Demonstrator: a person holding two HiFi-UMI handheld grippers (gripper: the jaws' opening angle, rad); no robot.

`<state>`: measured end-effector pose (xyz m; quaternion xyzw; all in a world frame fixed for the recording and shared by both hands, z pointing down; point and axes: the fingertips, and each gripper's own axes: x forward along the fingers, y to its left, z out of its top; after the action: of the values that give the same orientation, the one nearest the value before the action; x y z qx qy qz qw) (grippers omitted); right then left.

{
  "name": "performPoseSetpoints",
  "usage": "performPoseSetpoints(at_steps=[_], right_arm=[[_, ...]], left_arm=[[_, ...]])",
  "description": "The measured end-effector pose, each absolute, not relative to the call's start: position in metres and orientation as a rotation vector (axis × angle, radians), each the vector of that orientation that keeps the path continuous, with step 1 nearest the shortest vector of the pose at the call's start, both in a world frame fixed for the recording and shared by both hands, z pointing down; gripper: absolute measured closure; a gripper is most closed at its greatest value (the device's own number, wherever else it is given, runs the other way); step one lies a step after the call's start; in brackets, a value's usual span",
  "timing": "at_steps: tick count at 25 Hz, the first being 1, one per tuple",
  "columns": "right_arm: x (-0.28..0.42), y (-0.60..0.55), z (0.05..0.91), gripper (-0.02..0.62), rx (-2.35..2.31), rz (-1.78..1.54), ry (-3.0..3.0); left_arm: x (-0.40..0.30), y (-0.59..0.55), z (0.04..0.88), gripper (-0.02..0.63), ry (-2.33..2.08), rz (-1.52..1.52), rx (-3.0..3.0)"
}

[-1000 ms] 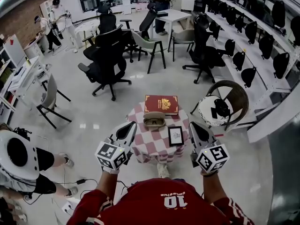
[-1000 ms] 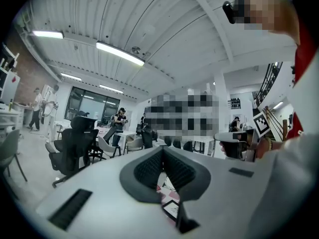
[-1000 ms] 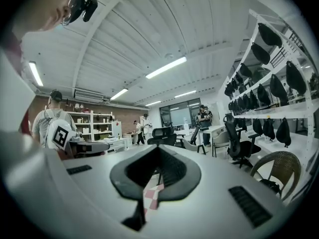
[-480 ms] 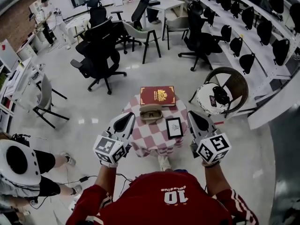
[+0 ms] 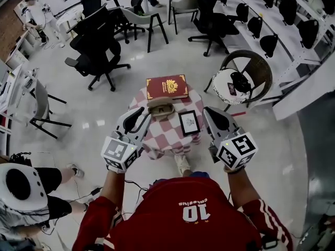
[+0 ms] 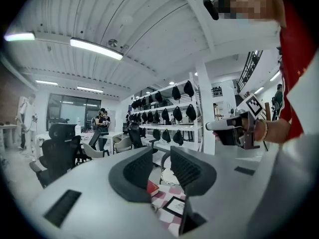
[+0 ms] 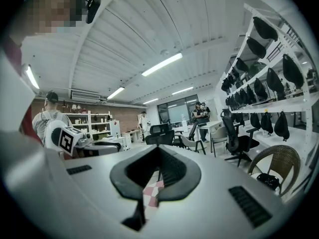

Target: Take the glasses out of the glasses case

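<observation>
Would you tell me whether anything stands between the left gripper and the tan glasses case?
Nothing visible does. The left gripper, jaws just opened and empty, is at the left edge of the checked table; the tan glasses case lies beyond it. The red book sits behind the case, the black-framed picture to its right.

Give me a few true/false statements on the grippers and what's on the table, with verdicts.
1. The left gripper has its jaws apart and grips nothing. True; the jaws have just been opening, with nothing between them.
2. The right gripper holds the glasses case. False; its jaws are shut and empty, and the case lies on the table.
3. The red book lies beyond the glasses case, at the table's far side. True.
4. The framed picture lies on top of the red book. False; it lies on the table, to the right of the case and nearer the person.
</observation>
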<state>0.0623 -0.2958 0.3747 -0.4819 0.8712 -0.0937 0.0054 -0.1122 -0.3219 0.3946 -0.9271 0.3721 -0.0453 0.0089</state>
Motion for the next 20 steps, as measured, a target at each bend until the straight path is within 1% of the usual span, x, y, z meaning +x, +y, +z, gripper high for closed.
performPoseSetpoints(at_steps=[9,20], right_arm=[[0.055,-0.299,0.387,0.580,-1.523,-0.331,2.748],[0.066,-0.345,0.416,0.580,-1.546,-0.425,2.748]], left_arm=[[-0.101,-0.347,0.441,0.500,1.066,-0.269,-2.939],[-0.080,-0.410,0.518,0.500,0.933,-0.476,-2.950]])
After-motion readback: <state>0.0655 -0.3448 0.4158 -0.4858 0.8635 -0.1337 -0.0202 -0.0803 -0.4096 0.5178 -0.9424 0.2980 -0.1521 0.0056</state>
